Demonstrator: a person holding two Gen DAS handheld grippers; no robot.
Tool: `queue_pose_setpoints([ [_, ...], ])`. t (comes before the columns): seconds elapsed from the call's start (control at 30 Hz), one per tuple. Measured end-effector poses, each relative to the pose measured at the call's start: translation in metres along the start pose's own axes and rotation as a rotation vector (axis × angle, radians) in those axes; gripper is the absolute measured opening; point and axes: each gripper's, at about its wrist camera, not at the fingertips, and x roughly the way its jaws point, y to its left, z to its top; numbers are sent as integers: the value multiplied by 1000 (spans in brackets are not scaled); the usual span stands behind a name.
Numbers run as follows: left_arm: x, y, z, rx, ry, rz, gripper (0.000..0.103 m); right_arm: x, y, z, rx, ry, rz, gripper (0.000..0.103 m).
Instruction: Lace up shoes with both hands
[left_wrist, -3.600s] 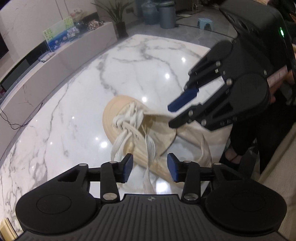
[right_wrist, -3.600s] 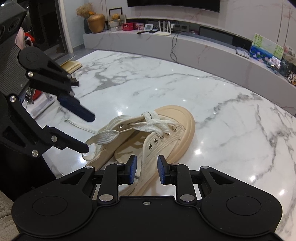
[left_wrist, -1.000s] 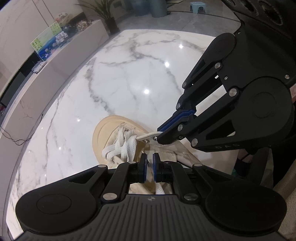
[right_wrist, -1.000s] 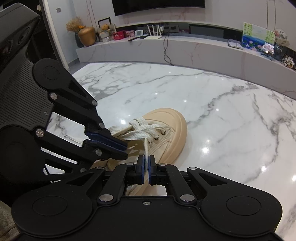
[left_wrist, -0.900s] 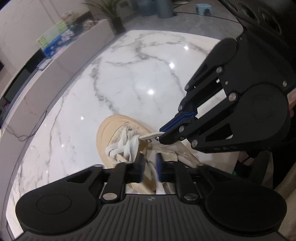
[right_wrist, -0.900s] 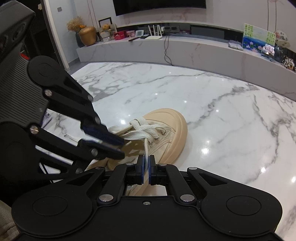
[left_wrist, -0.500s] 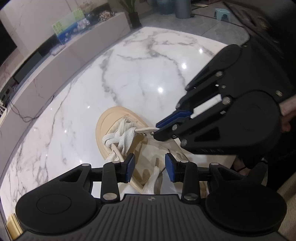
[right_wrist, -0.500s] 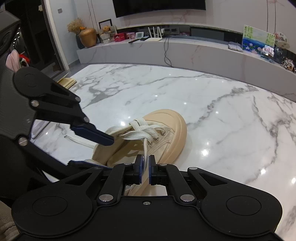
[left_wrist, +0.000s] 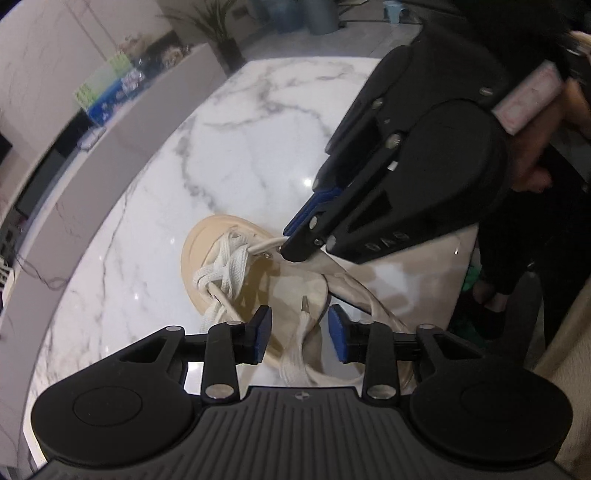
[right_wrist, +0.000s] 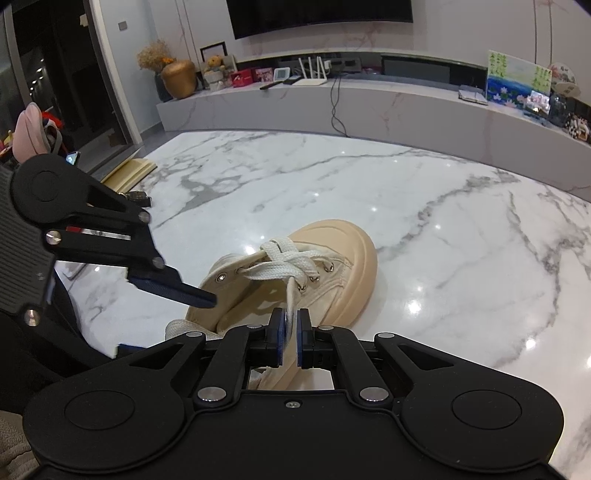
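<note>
Shoe (right_wrist: 332, 266), one, on marble table (right_wrist: 443, 229); right gripper (right_wrist: 290, 332) clamps lace (right_wrist: 291, 291); left gripper (left_wrist: 299, 334) closing around loose lace end (left_wrist: 301, 332), not pressing.

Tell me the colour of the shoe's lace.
White lace, clearest in the right wrist view.

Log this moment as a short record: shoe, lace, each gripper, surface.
shoe: beige sneaker, on the table, partly laced near the toe
lace: white, crossed over the front eyelets; one end runs into the right gripper, the other end lies loose
right gripper: shut on the lace, just above the shoe
left gripper: closing, pads apart, the loose lace end between them, not pinched
surface: white marble table
</note>
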Motion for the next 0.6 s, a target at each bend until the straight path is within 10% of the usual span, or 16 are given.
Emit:
queue_pose_setpoints([
  [0.6, 22, 2, -3, -19, 96, 5, 1, 0, -5, -2, 16, -5, 20, 3],
])
